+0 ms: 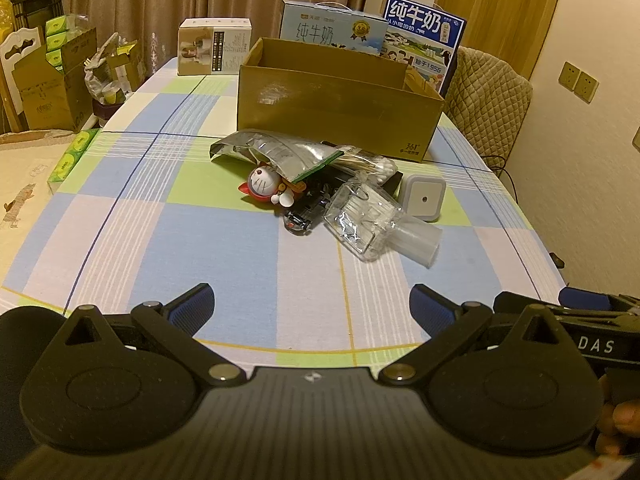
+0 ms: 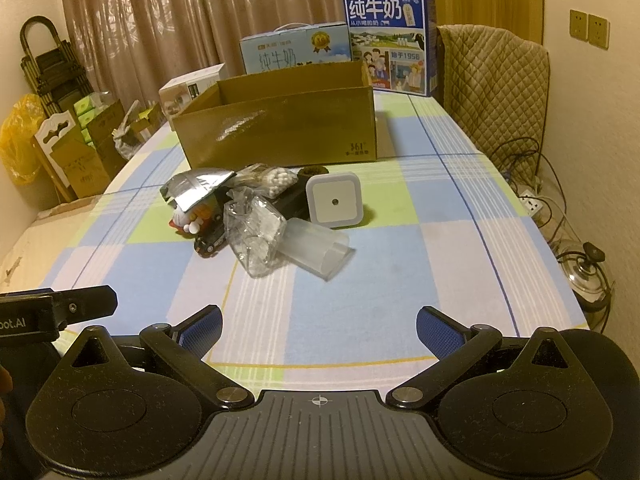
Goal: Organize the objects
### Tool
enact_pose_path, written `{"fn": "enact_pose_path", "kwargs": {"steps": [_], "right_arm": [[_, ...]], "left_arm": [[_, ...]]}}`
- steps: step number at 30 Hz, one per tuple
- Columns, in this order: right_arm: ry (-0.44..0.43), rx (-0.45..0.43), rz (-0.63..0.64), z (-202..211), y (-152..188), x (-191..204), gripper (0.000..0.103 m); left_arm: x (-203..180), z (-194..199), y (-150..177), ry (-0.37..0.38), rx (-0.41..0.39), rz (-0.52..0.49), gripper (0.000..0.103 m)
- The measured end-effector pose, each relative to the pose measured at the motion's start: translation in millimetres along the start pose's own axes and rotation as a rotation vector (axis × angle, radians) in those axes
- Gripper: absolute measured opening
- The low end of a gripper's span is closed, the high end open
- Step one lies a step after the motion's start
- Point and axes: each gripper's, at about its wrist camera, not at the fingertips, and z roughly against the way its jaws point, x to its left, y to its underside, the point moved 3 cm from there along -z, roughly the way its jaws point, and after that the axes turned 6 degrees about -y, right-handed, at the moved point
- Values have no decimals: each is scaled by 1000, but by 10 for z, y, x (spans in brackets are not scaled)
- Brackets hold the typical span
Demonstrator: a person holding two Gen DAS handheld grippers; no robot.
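Observation:
A pile of small objects lies mid-table in front of an open cardboard box (image 1: pixel 336 120) (image 2: pixel 280 128): a silver foil pouch (image 1: pixel 276 154) (image 2: pixel 200 186), a Doraemon figure (image 1: pixel 266 186) (image 2: pixel 190 222), a black toy car (image 1: pixel 300 218) (image 2: pixel 210 242), a bag of cotton swabs (image 1: pixel 370 166) (image 2: pixel 276 180), a clear plastic packet (image 1: pixel 360 216) (image 2: pixel 254 232), a translucent cup on its side (image 1: pixel 418 238) (image 2: pixel 316 250) and a white square night light (image 1: pixel 424 200) (image 2: pixel 334 200). My left gripper (image 1: pixel 312 308) and right gripper (image 2: pixel 319 330) are open and empty, near the table's front edge, well short of the pile.
Two milk cartons (image 1: pixel 420 40) (image 2: pixel 390 40) and a white box (image 1: pixel 214 46) stand behind the cardboard box. A quilted chair (image 2: pixel 492 88) stands at the right, cables and a pot lid (image 2: pixel 588 276) on the floor. Tissue packs (image 1: pixel 74 156) lie at the table's left edge.

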Motion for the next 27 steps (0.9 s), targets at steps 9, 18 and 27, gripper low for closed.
{"fn": "enact_pose_path", "kwargs": {"steps": [9,18,27], "right_arm": [[-8,5,33,-70,-59,-129,101],[-44,23,221,-255,-300,-153,101],[-119,91,396,-691,-479,-198,101]], "left_arm": [[-44,-94,-52,27,21,-23,102],[-148,-370,-234,96,14,-145,102],[-370,-809,-464,211,-29,-372,102]]}}
